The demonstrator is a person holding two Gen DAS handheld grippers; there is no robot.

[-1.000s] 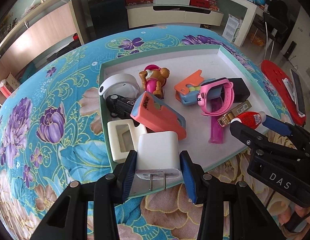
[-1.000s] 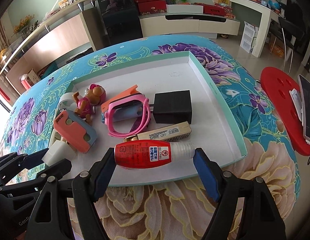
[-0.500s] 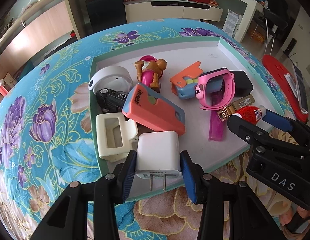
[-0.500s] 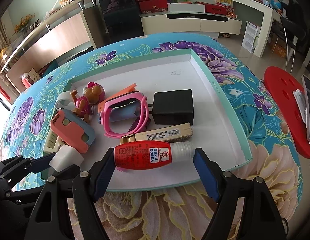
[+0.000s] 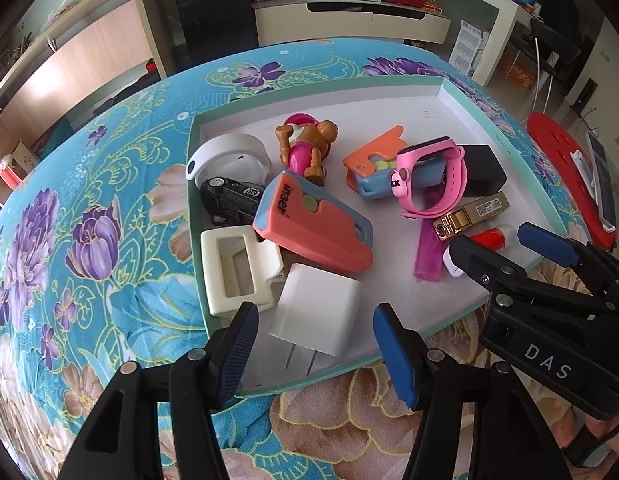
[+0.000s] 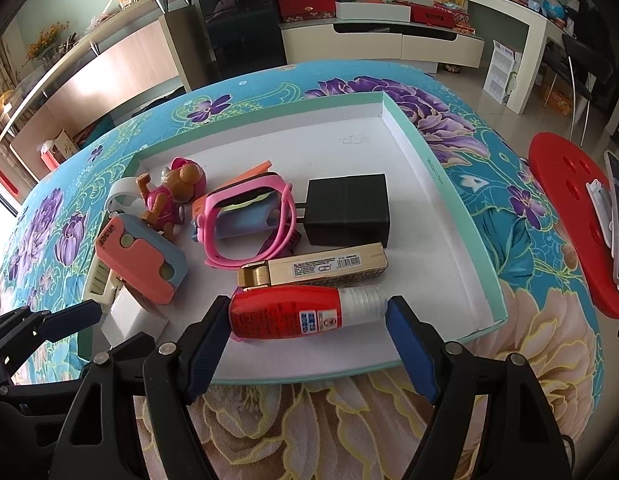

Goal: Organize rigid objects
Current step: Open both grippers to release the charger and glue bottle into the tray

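Left hand-held gripper (image 5: 313,354): spread, its blue pads flanking but clear of the white charger (image 5: 315,308), which lies at the near edge of the tray (image 5: 505,118), prongs pointing toward the camera. Right hand-held gripper (image 6: 309,324): pinching the red glue bottle (image 6: 287,312) end to end, base against one pad and the clear cap against the other, low over the tray floor just in front of the gold lighter (image 6: 313,270). The charger looks light, stiff and smooth-sided; its flat opposite faces probably offer the best hold, away from the prongs. The bottle appears light and slick, likely to pivot when held by its ends. The tray sits on a floral-covered desk (image 5: 89,216).
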